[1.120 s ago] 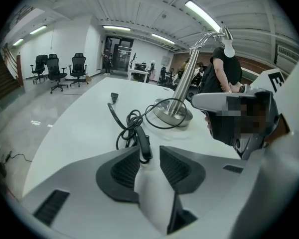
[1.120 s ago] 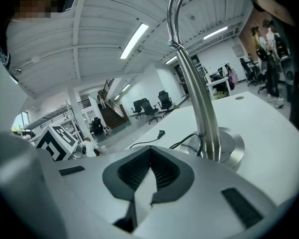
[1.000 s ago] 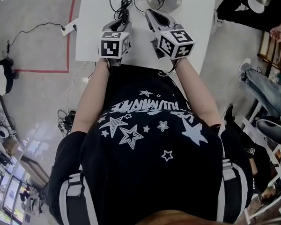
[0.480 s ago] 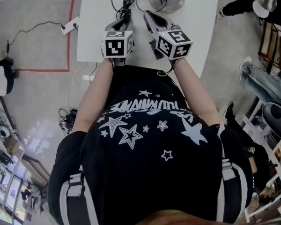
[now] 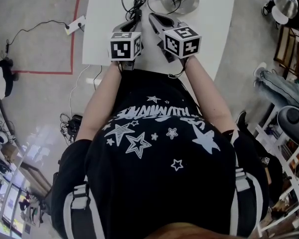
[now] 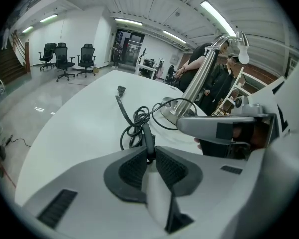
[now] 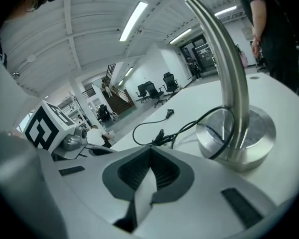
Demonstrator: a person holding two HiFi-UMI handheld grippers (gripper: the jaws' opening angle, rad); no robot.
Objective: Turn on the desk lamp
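The lamp (image 7: 237,133) stood on its round base at the far side of the worktop (image 5: 107,29), with its cord (image 6: 132,126) lying tangled beside it. My left gripper (image 6: 149,151) had just been closing and pinched, with its very tips, a thick black piece of that cord, which I took for the inline switch (image 6: 148,136). My right gripper (image 7: 150,151) hung just beside it, jaws together with nothing between them.

The hold was shallow, so the switch could have squirted out of the tips if the right gripper pressed it off-centre. A pull on the left hand could have dragged the tangle and tugged at the lamp, since the cord looped round the base. A blunt closed tip could also have missed the button.

Compared with a second earlier, the left jaws stood narrower and the right gripper had shifted lower and nearer the cord. A bystander at the top right had left the head view.
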